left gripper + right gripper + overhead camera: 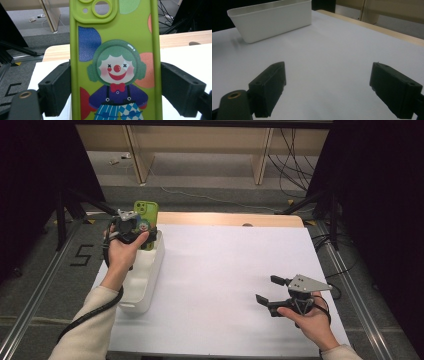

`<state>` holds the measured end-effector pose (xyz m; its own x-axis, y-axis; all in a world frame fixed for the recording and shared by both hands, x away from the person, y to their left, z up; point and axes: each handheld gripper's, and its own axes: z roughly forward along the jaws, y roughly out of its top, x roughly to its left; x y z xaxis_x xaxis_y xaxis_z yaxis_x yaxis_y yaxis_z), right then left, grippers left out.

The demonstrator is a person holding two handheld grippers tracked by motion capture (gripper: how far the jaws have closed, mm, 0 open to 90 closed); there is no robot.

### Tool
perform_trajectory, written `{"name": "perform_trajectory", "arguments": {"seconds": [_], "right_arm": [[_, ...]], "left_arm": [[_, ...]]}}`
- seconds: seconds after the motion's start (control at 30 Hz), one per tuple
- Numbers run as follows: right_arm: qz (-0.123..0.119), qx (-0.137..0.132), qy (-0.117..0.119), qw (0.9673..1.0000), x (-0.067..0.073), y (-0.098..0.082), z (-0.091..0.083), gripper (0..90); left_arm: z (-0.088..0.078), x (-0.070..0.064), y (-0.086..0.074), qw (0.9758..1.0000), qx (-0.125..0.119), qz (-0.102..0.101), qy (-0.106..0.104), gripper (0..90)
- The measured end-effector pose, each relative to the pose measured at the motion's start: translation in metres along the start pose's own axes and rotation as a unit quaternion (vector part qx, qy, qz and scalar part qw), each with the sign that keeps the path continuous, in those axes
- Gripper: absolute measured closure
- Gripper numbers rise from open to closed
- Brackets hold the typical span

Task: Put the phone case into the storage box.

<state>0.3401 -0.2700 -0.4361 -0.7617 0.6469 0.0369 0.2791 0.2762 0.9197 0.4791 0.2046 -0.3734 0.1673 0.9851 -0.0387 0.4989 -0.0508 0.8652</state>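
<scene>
A phone in a lime-green case (146,211) with a clown picture stands upright over the far end of a white bin (148,282). My left gripper (146,231) is shut on it; in the left gripper view both black jaws press the long edges of the phone (115,62), camera end up. At the table's right front, my right gripper (267,289) hovers just above the white sheet, open, nothing between its jaws. The right gripper view looks past that gripper (327,82) across bare sheet to the bin (274,20).
A white sheet (225,265) covers the table, with a wooden strip (225,218) showing along the far edge. Beyond it are wooden furniture legs (136,155) and loose cables (292,165) on the floor. Metal rails (350,280) flank the table.
</scene>
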Motion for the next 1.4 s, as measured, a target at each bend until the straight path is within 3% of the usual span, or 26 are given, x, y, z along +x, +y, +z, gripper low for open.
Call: {"name": "perform_trajectory", "arguments": {"seconds": [1.4], "right_arm": [[-0.002,-0.002,-0.001,1.0,0.0003,0.0006,-0.0009,14.8]], "left_arm": [[0.0085,0.0044,0.0,1.0,0.006,0.0,0.003,15.9]]}}
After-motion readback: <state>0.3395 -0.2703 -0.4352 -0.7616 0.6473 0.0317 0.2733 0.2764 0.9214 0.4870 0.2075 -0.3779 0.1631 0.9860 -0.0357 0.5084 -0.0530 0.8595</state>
